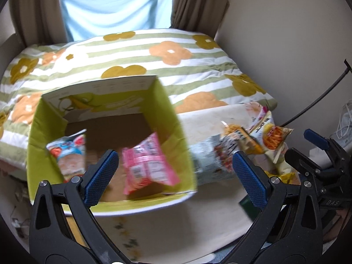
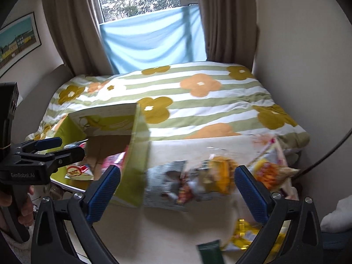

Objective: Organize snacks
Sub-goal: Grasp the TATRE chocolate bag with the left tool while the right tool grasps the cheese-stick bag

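A green cardboard box [image 1: 173,118] stands open on the cream table, holding a pink snack packet [image 1: 147,165] and a blue-and-white packet [image 1: 68,156]. My left gripper [image 1: 175,160] hovers open over the box with nothing between its fingers. Right of the box lies a pile of snacks: a silver packet [image 1: 209,158] and yellow-orange packets [image 1: 270,136]. My right gripper [image 2: 177,171] is open and empty above the silver packet [image 2: 165,180] and a yellow packet [image 2: 222,176]. The box [image 2: 136,154] sits to its left, with the left gripper [image 2: 70,147] over it.
A yellow packet [image 2: 244,235] and a dark green packet [image 2: 210,250] lie near the table's front edge [image 2: 154,231]. Behind the table is a bed with a flowered striped duvet [image 2: 198,110]. A wall and a black cable [image 1: 319,99] are on the right. A hand [image 2: 24,211] holds the left gripper.
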The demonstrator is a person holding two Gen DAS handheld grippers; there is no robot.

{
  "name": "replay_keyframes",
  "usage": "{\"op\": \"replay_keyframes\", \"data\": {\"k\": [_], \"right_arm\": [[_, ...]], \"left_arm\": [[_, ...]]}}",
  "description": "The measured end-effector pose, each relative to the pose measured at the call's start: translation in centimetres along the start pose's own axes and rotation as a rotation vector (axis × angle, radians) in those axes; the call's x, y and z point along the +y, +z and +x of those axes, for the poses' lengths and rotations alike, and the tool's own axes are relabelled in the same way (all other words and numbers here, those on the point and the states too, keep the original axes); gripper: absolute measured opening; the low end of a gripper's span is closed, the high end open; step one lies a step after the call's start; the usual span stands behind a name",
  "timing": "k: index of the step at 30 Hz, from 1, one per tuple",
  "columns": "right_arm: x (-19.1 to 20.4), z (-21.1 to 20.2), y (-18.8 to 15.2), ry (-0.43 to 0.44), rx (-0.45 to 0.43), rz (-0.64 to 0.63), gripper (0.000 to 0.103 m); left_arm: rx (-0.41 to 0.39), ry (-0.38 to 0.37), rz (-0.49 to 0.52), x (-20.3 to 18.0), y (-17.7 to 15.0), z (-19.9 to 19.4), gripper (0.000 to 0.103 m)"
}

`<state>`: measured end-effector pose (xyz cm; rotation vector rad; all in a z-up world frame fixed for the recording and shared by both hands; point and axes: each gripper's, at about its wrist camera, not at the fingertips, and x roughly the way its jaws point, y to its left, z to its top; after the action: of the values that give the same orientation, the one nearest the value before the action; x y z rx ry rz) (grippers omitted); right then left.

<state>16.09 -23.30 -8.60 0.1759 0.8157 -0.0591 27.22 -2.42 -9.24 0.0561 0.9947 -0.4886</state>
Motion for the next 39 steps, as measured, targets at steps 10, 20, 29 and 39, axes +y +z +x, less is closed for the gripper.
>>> {"op": "replay_keyframes", "data": {"k": [10, 20, 29, 39], "right_arm": [[-11.1, -2.0, -1.2, -0.008, 0.029, 0.019, 0.103], [-17.4, 0.3, -3.0, 0.065, 0.110, 0.006, 0.103], [-19.6, 4.1, -3.7, 0.113, 0.165, 0.068, 0.103], [-20.9, 8.2, -4.3, 0.123, 0.233, 0.149, 0.103]], "left_arm": [[0.022, -0.002, -0.008, -11.1, -1.1, 3.2, 0.102], [0.147, 0.015, -0.066, -16.5, -5.0, 8.5, 0.102], [0.231, -0.002, -0.083, -17.4, -6.3, 14.9, 0.102], [0.298, 0.045, -0.044, -17.1, -6.1, 20.0, 0.102]]}}
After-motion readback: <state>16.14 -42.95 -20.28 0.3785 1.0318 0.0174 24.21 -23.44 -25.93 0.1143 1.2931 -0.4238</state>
